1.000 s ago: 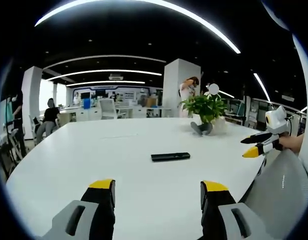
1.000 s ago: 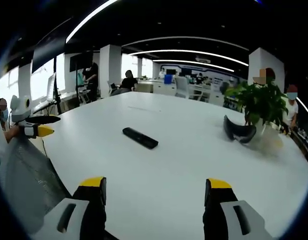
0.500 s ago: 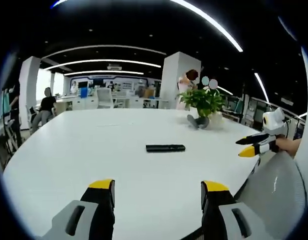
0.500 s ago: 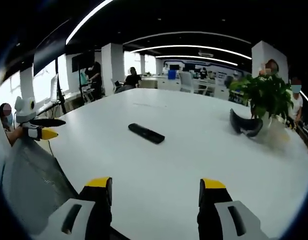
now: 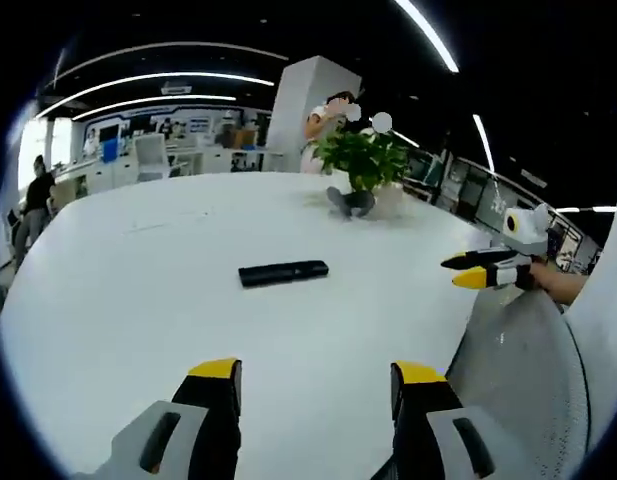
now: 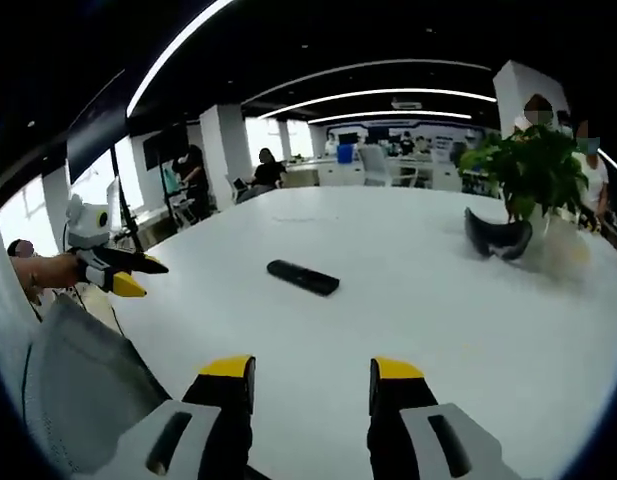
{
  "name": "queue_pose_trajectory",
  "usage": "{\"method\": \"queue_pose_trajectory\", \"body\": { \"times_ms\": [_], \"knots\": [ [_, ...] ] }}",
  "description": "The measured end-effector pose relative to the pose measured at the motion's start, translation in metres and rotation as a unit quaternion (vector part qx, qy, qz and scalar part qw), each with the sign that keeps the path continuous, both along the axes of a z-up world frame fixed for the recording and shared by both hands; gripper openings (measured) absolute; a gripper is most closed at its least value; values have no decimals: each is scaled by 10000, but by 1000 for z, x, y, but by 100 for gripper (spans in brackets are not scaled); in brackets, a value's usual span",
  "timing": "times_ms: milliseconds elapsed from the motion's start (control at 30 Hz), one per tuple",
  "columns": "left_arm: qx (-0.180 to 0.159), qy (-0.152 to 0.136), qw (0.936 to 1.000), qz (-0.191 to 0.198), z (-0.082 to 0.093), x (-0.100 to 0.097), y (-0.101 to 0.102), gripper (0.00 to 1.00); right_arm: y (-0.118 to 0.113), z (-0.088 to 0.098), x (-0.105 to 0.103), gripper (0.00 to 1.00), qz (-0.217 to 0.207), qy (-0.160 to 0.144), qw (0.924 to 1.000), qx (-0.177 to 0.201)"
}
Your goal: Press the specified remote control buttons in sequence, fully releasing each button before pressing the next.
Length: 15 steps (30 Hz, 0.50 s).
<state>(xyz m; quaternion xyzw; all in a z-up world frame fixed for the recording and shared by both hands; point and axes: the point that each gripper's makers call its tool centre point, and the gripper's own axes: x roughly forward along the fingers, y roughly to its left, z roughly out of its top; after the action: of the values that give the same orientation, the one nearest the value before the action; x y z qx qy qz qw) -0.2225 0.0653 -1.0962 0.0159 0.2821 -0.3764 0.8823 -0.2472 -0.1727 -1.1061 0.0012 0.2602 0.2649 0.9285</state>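
Left gripper (image 5: 313,385): jaws parted, yellow-tipped, nothing between them; held over the near edge of the table, well apart from the target. In the right gripper view it (image 6: 123,272) enters from the left, black and yellow prongs pointing over the table edge, a hand behind it.

Right gripper (image 6: 313,382): jaws parted with a narrower gap, empty, likewise above the near part of the table. In the left gripper view it (image 5: 483,270) enters from the right, prongs pointing inward, held by a hand at the edge.

Remote control (image 5: 283,272): black, slim, lying flat and alone on the white surface, ahead of both grippers and roughly between them; seen also in the right gripper view (image 6: 303,277), angled across it. Buttons too small to tell apart.

Table (image 5: 118,290): large, white, rounded; bare around the remote.

Potted plant (image 6: 533,175): green, in a pale pot, far side of the table, well apart from the remote.

Dark curved object (image 6: 498,238): lying just beside the pot; kind unclear.

Grey mesh chair back (image 5: 523,375): at the near table edge, below the right gripper.

Background: open office, people seated and standing, far off.

Step in hand, by judgement: approach; no button pressed yet. Next move calls for bringing one jaw tip down over the first named button, straight and light, so the remote does not slide or tip.
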Motion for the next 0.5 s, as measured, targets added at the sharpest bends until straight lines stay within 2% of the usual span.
{"method": "queue_pose_trajectory", "body": {
  "times_ms": [67, 100, 133, 267, 367, 433, 500],
  "knots": [
    [171, 94, 9996, -186, -5, 12, -7, 68, 2, 0, -1, 43, 41, -4, 10000, -46],
    [331, 38, 9990, -311, -7, 17, -9, 72, 2, 0, -1, 42, 55, -4, 10000, -71],
    [603, -11, 9970, -479, -12, 24, -11, 72, 2, 0, -2, 42, 67, -16, 9999, -121],
    [1167, 34, 9891, -900, -26, 38, -20, 71, -1, 2, -2, 40, 29, -83, 9996, -256],
    [1623, 88, 9774, -1349, -40, 45, -25, 69, -4, 3, -2, 35, -32, -51, 9996, -259],
    [1830, 38, 9697, -1620, -46, 53, -30, 68, -6, 4, -2, 31, -58, -77, 9996, -273],
    [1989, 107, 9632, -1804, -50, 61, -34, 68, -6, 5, -2, 32, -87, -59, 9997, -200]
  ]
}}
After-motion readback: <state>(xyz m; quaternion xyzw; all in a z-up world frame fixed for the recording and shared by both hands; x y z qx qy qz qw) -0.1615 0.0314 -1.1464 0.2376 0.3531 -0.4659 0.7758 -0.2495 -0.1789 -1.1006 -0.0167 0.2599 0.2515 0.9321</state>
